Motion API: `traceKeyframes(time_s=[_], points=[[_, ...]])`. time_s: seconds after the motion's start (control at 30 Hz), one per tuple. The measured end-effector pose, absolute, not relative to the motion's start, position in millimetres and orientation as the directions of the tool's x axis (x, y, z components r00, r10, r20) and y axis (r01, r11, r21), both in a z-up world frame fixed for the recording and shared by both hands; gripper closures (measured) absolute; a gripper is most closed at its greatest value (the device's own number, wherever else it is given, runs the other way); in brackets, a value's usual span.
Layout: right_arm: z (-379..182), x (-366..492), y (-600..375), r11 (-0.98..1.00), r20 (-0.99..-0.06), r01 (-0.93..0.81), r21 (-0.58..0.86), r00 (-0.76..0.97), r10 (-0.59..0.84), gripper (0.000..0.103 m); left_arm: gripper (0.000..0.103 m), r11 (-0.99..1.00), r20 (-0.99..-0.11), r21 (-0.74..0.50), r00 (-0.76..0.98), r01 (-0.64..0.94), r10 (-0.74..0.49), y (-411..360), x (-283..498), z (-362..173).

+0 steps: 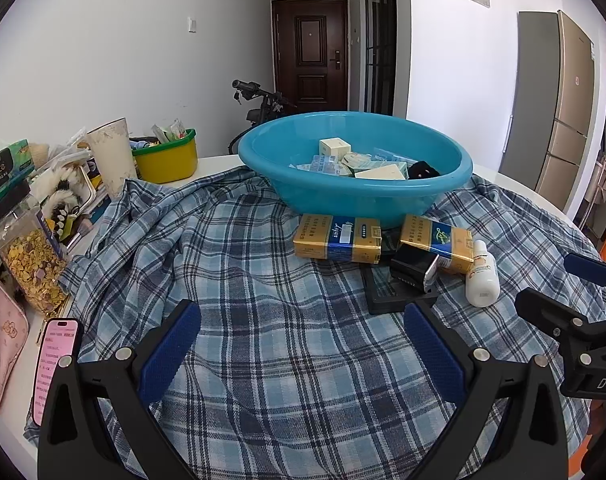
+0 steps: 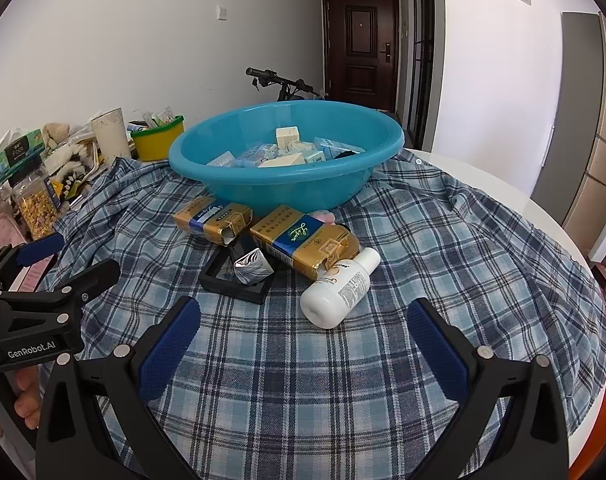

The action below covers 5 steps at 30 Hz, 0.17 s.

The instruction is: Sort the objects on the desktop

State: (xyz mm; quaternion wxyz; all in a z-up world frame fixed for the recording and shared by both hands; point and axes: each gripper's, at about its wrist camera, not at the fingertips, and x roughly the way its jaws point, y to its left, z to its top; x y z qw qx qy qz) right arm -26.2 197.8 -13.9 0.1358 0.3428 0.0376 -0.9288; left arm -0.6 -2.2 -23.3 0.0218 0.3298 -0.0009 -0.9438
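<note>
On the plaid cloth (image 2: 383, 380), in front of the blue basin (image 2: 287, 188), two gold cig. packs (image 2: 303, 240) (image 2: 213, 218), a black frame (image 2: 239, 284) w/ a small dark box (image 2: 249, 262) on it, and a white bottle (image 2: 339, 288) on its side are seen close together. Left gripper (image 1: 303, 344) and right gripper (image 2: 303, 336) are held wide open, nothing gripped, near the items. Small boxes (image 1: 335, 147) are seen inside the basin.

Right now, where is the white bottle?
The white bottle lies on its side on the plaid cloth, in front of the blue basin, its cap end touching the right-hand gold box.
</note>
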Motion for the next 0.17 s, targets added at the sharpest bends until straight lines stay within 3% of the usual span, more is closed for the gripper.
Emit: traceKeyframes(time_s=[0.17], points=[[-14.5,-26.0,199.4,-0.961,-0.649,0.274,0.025,-0.727,-0.225,0.000,0.000,-0.999,-0.621,0.019,-0.782,0.035,-0.039,0.3,-0.2,-23.2]])
